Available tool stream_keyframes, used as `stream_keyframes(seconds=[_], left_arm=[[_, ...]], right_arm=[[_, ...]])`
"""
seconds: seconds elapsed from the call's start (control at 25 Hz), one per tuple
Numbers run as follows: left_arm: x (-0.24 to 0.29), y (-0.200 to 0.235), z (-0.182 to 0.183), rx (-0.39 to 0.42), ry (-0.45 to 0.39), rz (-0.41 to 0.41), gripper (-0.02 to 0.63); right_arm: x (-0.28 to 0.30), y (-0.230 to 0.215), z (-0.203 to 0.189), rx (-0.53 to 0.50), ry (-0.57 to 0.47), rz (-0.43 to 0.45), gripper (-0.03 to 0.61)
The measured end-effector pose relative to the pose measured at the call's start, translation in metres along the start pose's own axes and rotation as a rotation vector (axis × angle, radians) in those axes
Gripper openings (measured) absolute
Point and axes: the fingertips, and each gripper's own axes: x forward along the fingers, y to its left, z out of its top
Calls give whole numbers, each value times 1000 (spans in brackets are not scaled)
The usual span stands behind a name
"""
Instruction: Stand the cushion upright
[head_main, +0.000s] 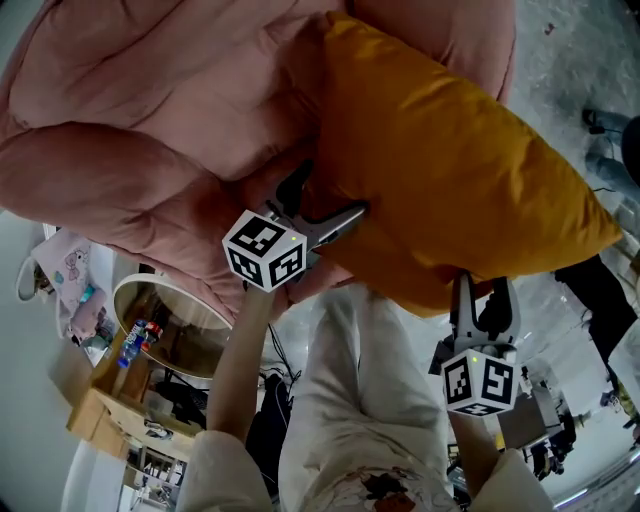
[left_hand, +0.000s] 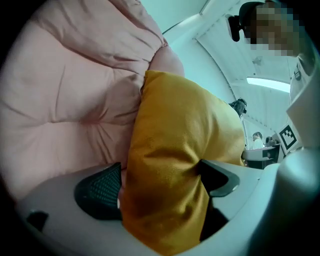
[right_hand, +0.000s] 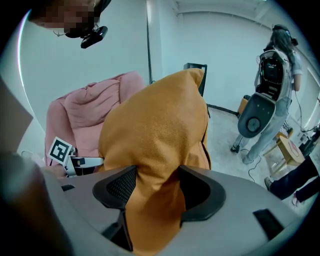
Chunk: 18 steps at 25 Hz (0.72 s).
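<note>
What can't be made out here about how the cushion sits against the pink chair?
- Underside of the cushion: hidden by its own bulk in the head view, and cut off by the gripper bodies in both gripper views.
- Seat of the pink chair beneath it: covered by the cushion in every view.
- Tips of the right gripper: tucked under the cushion's edge in the head view.
- The small items at lower left: head view, too small to name.

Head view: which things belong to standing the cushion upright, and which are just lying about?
Job: yellow cushion, pink armchair behind it, left gripper, right gripper.
Lying about: round side table, printed bag, wooden shelf.
</note>
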Motion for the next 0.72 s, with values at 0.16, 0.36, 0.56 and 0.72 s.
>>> stream_keyframes(seconds=[0.16,0.36,0.56,0.72], left_arm=[[13,-5,0,12,8,-14,482],[18,-17,0,34,30,-53,380],[15,-23,-2,28,49,-71,302],[5,-35,-1,55,57,-58,245]], right_arm=[[8,-7,0,11,13,-2,282],[16,-12,-2,6,33,-10,281],[19,-9,-2,-27,54,12,201],[9,-4,-2,-8,36,19,103]])
